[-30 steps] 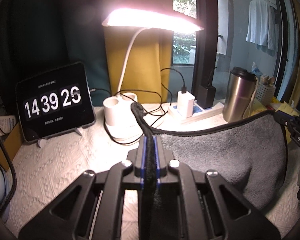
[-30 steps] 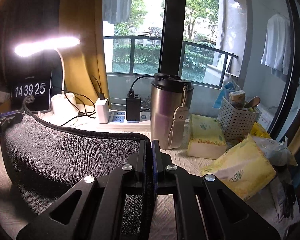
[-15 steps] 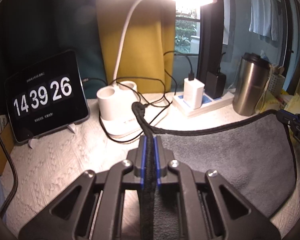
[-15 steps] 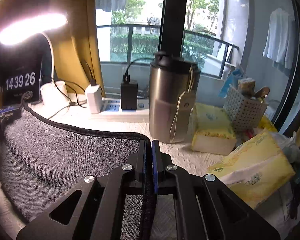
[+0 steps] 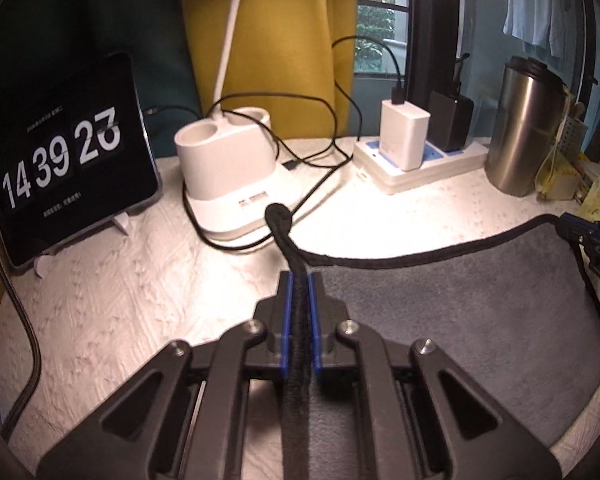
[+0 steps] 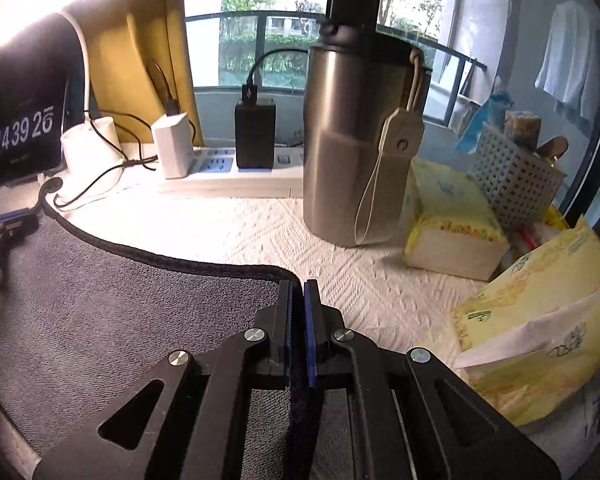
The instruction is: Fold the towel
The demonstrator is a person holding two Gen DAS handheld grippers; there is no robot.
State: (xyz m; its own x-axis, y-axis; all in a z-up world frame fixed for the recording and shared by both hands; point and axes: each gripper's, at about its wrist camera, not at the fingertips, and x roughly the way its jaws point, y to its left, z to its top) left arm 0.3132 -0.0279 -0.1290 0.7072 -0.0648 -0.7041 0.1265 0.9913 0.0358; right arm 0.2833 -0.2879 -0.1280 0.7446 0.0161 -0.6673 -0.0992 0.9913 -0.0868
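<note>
Right now we hold the grey towel (image 5: 452,312) by two corners of its black-trimmed edge, one in each gripper. Our left gripper (image 5: 299,280) has its blue-padded jaws clamped on the trim, and a short curl of that black edging sticks out past the fingertips toward the white lamp base (image 5: 228,172). Our right gripper (image 6: 297,286) has its jaws pressed together on the other corner, where the trim bends around just ahead of the tips.

Between the two grippers the towel's bound edge sags in a shallow curve, and the grey cloth spreads below it over the white textured table cover (image 5: 112,292). In the left wrist view the right gripper shows at the far right edge, touching the towel's corner; in the right wrist view the left gripper (image 6: 4,220) shows at the far left edge.

Behind the towel stand a tablet clock (image 5: 64,160), a white power strip (image 6: 228,180) with a white charger (image 6: 172,146) and a black charger (image 6: 255,136) plugged in, and a steel tumbler (image 6: 360,140). Beside the tumbler lie yellow tissue packs (image 6: 452,216) and a perforated basket (image 6: 516,180).
</note>
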